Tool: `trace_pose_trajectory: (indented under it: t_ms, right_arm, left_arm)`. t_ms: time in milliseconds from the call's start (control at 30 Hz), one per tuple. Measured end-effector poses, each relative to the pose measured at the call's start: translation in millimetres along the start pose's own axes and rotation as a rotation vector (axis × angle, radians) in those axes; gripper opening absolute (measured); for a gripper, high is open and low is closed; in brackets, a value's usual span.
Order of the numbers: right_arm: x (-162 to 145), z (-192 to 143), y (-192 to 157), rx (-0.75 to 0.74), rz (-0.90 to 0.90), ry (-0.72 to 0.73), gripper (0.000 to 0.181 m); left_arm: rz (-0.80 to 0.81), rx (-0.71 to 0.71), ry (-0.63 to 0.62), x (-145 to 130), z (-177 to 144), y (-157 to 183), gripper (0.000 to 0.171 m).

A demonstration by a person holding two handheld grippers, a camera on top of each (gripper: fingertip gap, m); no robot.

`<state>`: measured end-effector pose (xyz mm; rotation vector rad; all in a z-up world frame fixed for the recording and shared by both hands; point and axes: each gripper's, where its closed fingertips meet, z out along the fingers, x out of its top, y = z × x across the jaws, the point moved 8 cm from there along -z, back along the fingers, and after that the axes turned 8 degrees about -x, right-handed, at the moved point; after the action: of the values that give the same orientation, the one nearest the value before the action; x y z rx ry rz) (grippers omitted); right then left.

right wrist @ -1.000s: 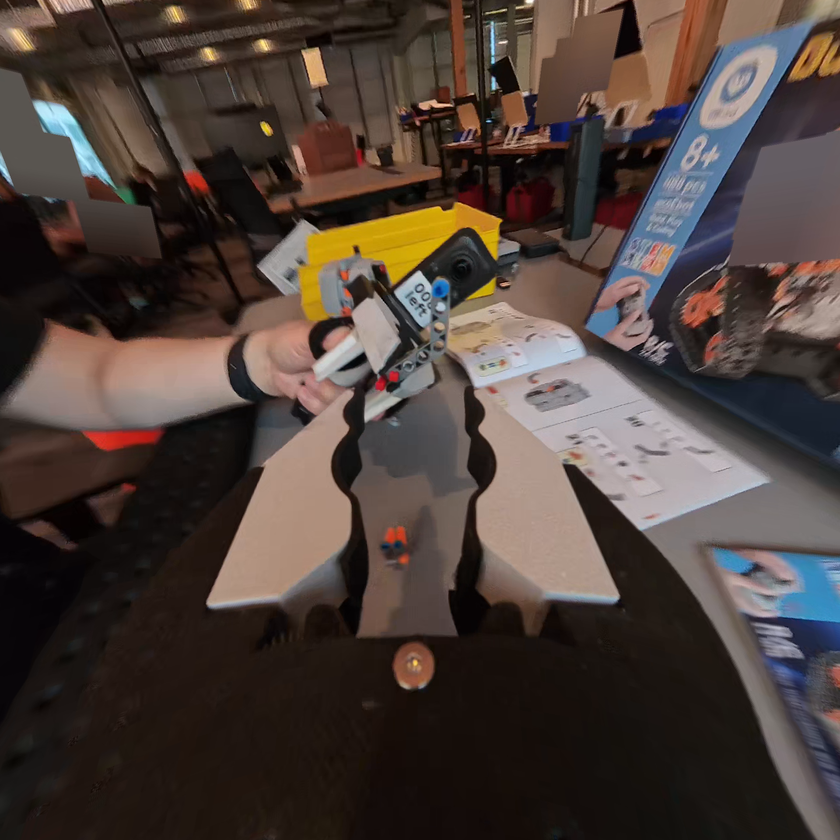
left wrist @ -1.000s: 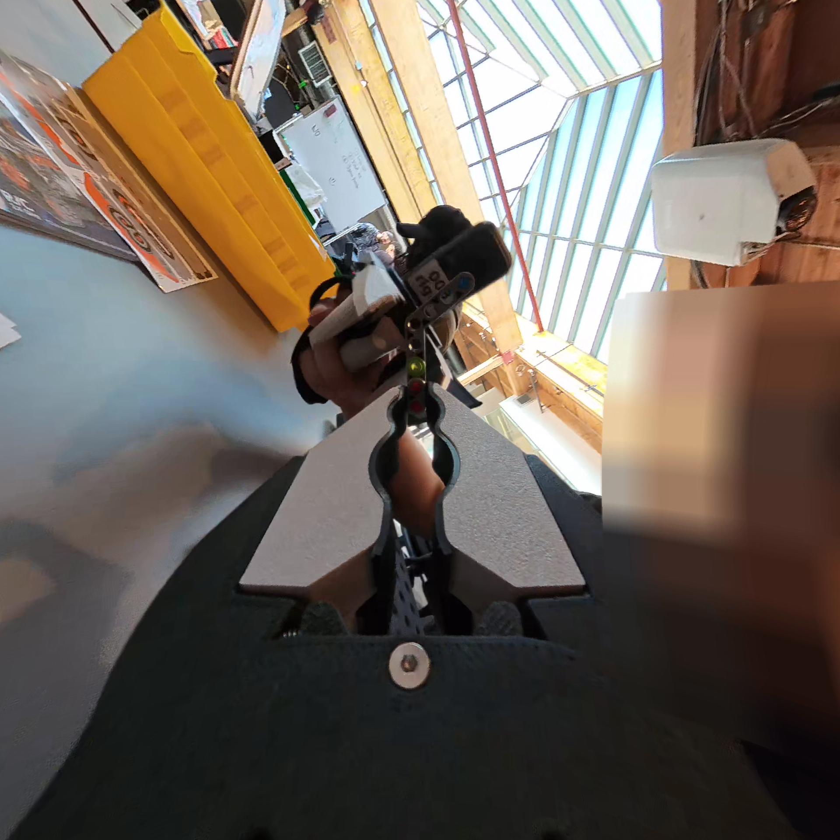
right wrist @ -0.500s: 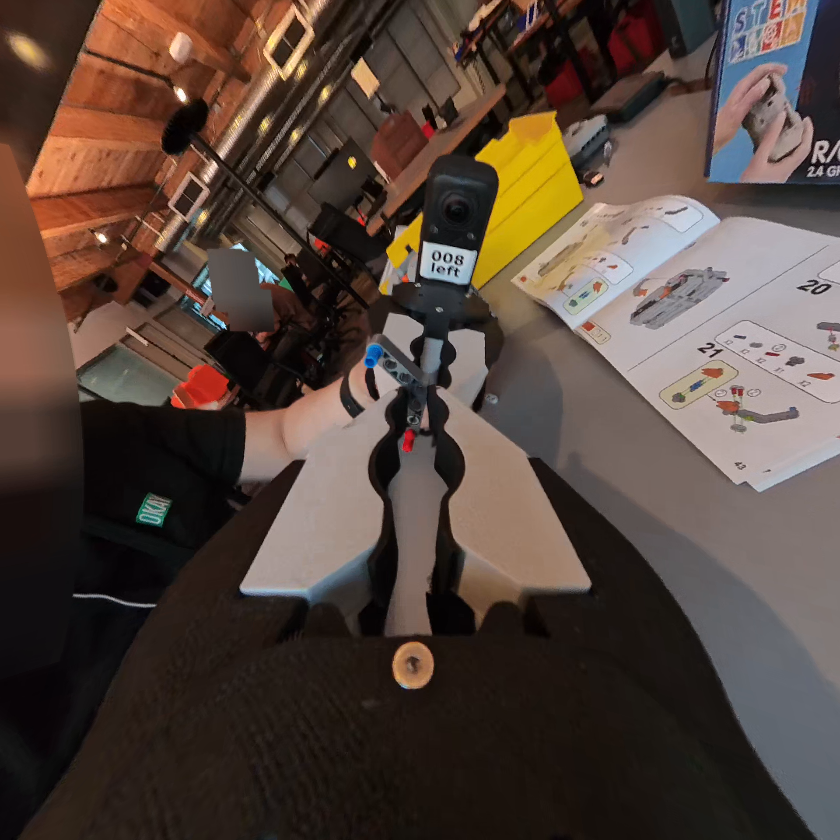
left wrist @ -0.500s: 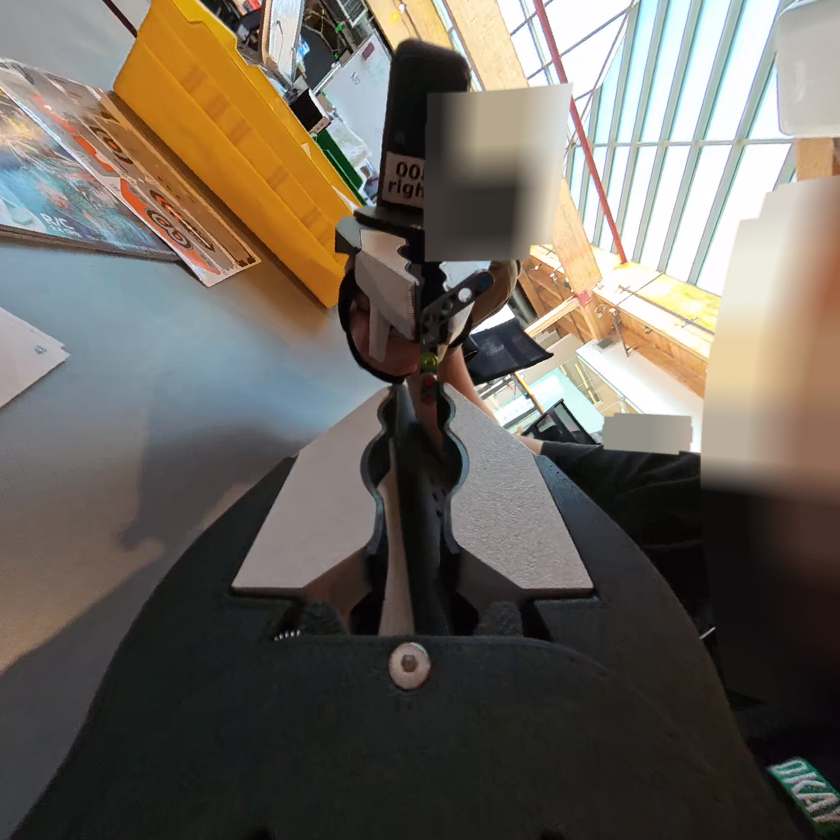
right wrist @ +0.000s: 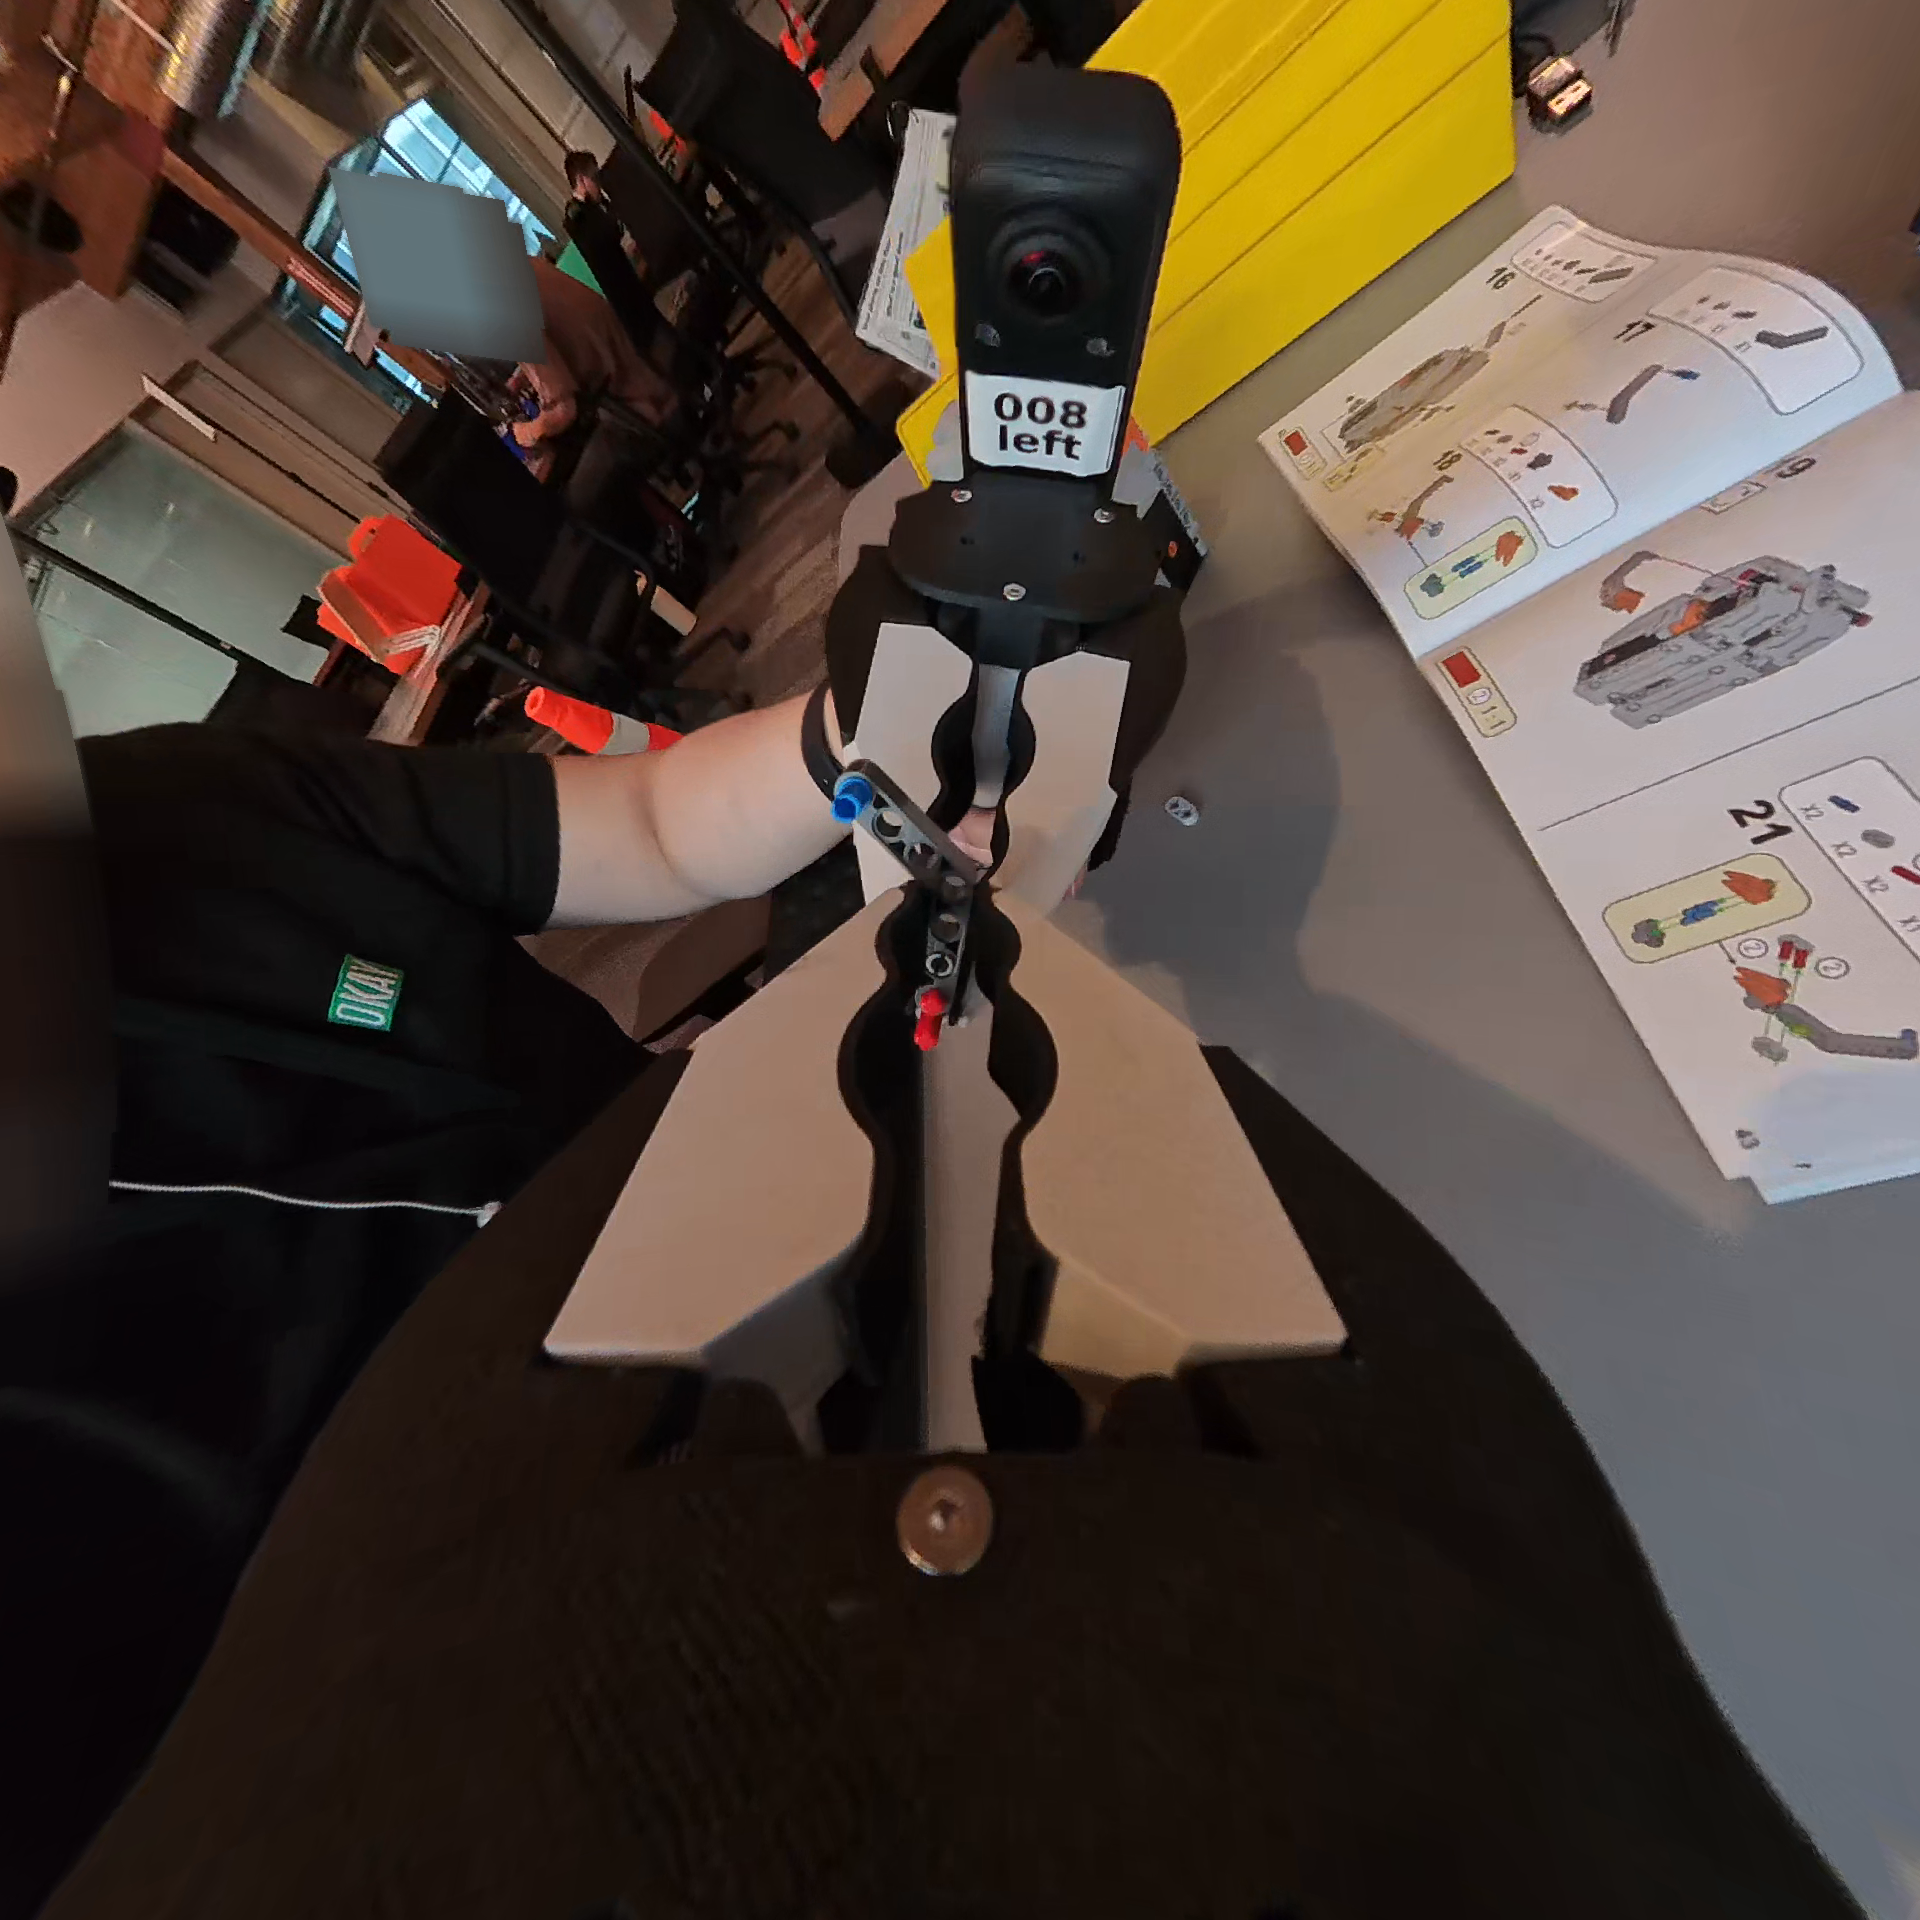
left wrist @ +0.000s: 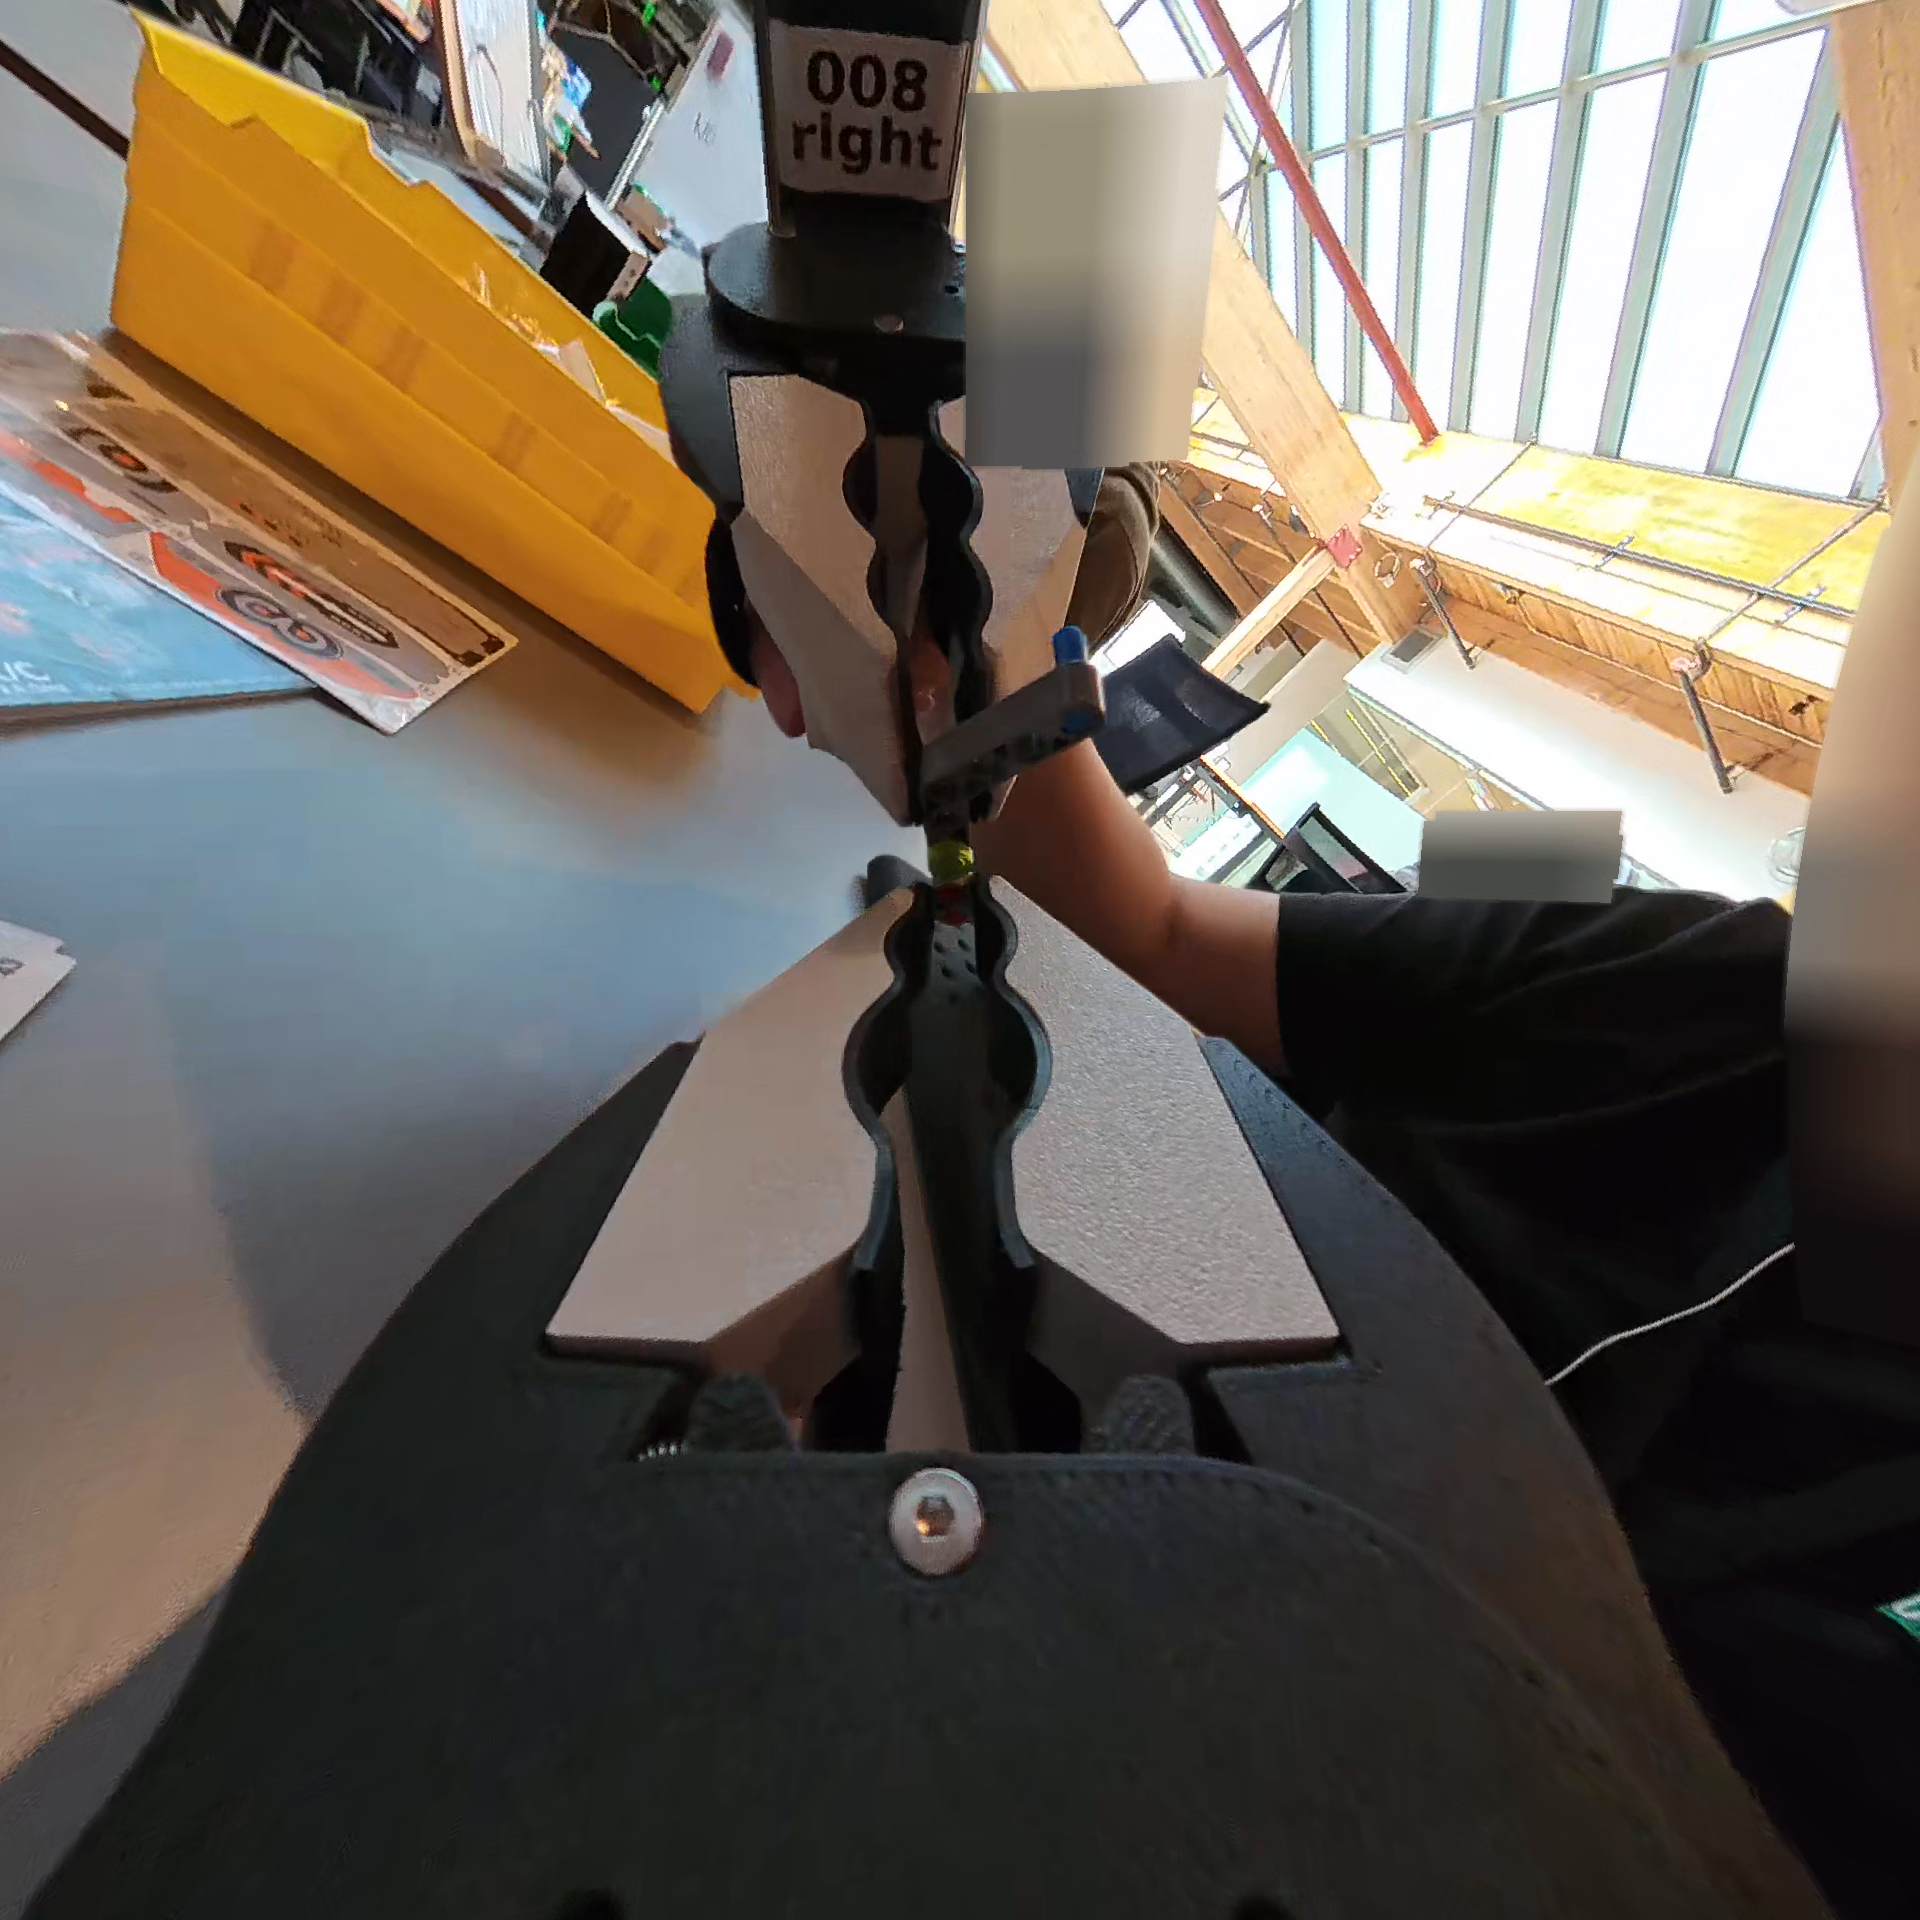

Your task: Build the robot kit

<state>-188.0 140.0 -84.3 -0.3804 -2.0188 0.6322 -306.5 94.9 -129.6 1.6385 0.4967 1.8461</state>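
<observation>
A small grey bent beam (right wrist: 902, 831), with a blue pin (right wrist: 850, 805) at one end and a red pin (right wrist: 928, 1016) lower down, is held above the grey table. My right gripper (right wrist: 940, 906) is shut on its lower arm. My left gripper (left wrist: 945, 896) is shut on the end that carries a yellow-green bead (left wrist: 951, 860) and a red bit. The two grippers meet tip to tip. In the left wrist view the beam (left wrist: 1003, 732) sticks out to the right of the right gripper's fingers (left wrist: 831, 582). In the right wrist view the left gripper's fingers (right wrist: 1070, 717) face me.
A yellow bin (left wrist: 395, 343) stands at the back of the table and also shows in the right wrist view (right wrist: 1320, 187). An open instruction booklet (right wrist: 1662, 644) lies to the right. A sticker sheet (left wrist: 270, 592) lies to the left. A small grey part (right wrist: 1181, 808) lies loose on the table. A person's forearm (right wrist: 686, 821) is close by. Left and right tips are no more than a few centimetres apart.
My right gripper went from open to shut on the beam that the left gripper held. The two grippers drew together and now stand tip to tip.
</observation>
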Motion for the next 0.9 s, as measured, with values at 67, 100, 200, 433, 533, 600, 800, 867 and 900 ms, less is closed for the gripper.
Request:
trace_pose_trajectory:
  t_ms: [67, 100, 200, 433, 533, 600, 800, 867, 900]
  right_arm:
    - [6, 1, -5, -0.009, -0.015, -0.022, 0.008]
    - [7, 2, -8, -0.011, -0.015, -0.034, 0.008]
    - [14, 4, -16, -0.006, -0.037, 0.0, 0.01]
    - [-29, -42, -26, -0.37, -0.364, 0.537, 0.032]
    - [-92, -15, -2, -0.527, -0.363, 0.293, 0.032]
    - [-117, 5, 6, -0.528, -0.335, 0.175, 0.029]
    - [-125, 26, 22, -0.539, -0.375, 0.022, 0.024]
    - [-123, 29, 25, -0.544, -0.378, 0.005, 0.023]
    - [-121, 30, 26, -0.537, -0.377, 0.0, 0.022]
  left_arm:
    - [0.035, -0.005, 0.009, 3, -1, 4, 0.005]
    - [0.053, -0.007, 0.002, 3, -2, 7, 0.005]
    - [0.105, 0.0, 0.005, 7, -4, 15, 0.005]
    - [0.171, 0.026, 0.128, 19, -18, 22, 0.005]
    - [0.16, 0.033, 0.127, 18, -18, 18, 0.005]
    - [0.153, 0.031, 0.117, 18, -16, 17, 0.005]
    - [0.169, 0.025, 0.094, 15, -11, 22, 0.005]
    - [0.173, 0.023, 0.091, 16, -11, 23, 0.005]
    - [0.174, 0.023, 0.09, 16, -12, 23, 0.004]
